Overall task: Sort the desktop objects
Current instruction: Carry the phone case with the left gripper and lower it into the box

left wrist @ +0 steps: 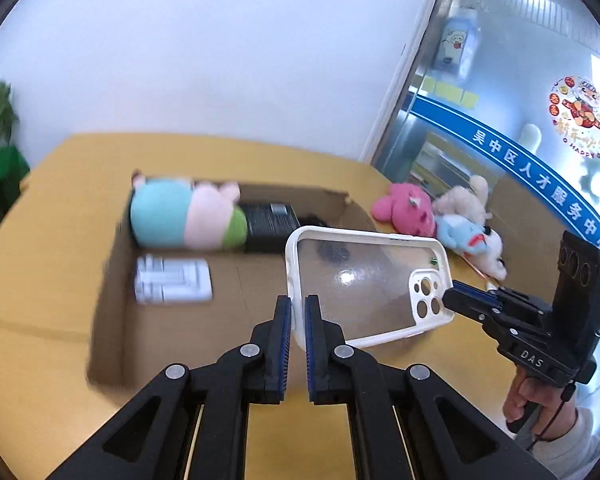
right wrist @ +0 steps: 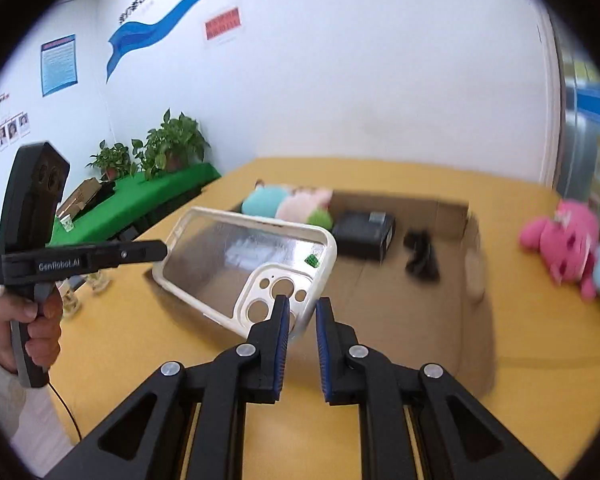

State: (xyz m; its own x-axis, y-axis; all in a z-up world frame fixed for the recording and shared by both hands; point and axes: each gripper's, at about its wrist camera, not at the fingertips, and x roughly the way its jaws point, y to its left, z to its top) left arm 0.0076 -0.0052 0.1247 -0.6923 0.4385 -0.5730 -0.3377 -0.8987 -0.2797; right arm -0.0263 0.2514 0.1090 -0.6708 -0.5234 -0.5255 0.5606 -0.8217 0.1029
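Left wrist cam: my left gripper (left wrist: pixel 298 306) had its pads pinched on one end of the clear phone case (left wrist: pixel 366 286), held up over the cardboard box (left wrist: pixel 220 320) just ahead. Right wrist cam: my right gripper (right wrist: pixel 302 308) was clamped on the camera-cutout end, pink plush (right wrist: pixel 560 240) off to its right.

Ahead of your claws, the yellow wooden table (left wrist: pixel 60 200) carries an open brown cardboard box (left wrist: pixel 112 320); right of them lie pink (left wrist: pixel 406 210), cream (left wrist: pixel 466 200) and blue (left wrist: pixel 458 232) plush toys.
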